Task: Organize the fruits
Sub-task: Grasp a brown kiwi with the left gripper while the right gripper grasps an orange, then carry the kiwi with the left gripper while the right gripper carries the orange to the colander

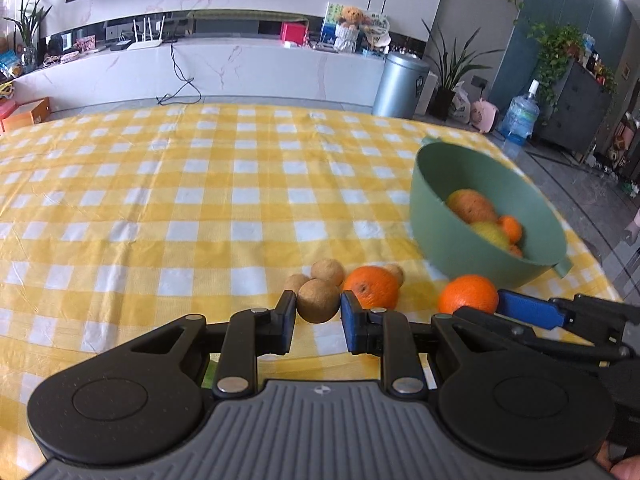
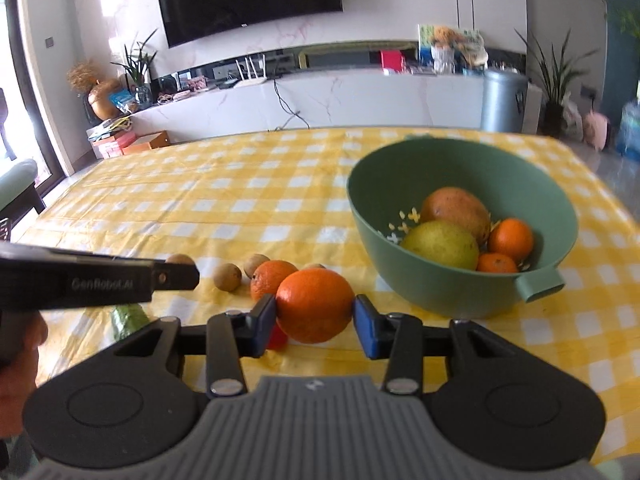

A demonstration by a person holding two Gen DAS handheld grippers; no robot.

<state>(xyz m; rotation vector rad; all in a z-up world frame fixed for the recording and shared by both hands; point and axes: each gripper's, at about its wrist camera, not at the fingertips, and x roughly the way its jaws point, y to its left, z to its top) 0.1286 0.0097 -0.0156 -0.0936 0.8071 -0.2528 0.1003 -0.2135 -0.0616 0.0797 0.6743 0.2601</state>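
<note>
From the left wrist camera, the left claw [image 1: 318,314] is pinching a small brown round fruit [image 1: 318,301] between its pads, above the yellow checked counter [image 1: 160,200]. Just beyond it lie more of the same brown fruits: two clearly, at [image 1: 328,272] and [image 1: 295,283], and a fourth partly hidden behind a loose orange [image 1: 371,286]. A second orange [image 1: 468,294] sits to the right, with the right claw's blue pad touching its side. The green bowl [image 1: 440,248] stands near the counter's right edge; in this view it shows a large orange-brown fruit, a yellow-green one and two small orange ones (the far side of the bowl is blurred, so the count is better taken from the other camera).

From the right wrist camera, the right claw [image 2: 314,312] is pinching the orange [image 2: 314,304], both pads on its sides. The bowl [image 2: 400,276] holds four fruits: one mango-like fruit [image 2: 456,208], one pear [image 2: 440,244] and two small tangerines, at [image 2: 510,239] and [image 2: 496,263]. On the counter remain one loose orange [image 2: 272,280], two brown fruits in plain sight, at [image 2: 227,277] and [image 2: 256,265], and a sliver of another behind the oranges. The left claw [image 2: 180,270] crosses from the left with its brown fruit half hidden at the tip. A green object [image 2: 128,320] and something red [image 2: 277,340] peek out near the claw; I cannot tell what they are.

I judge the job roughly half done: four fruits binned, two in hand, and at least four left on the counter.
</note>
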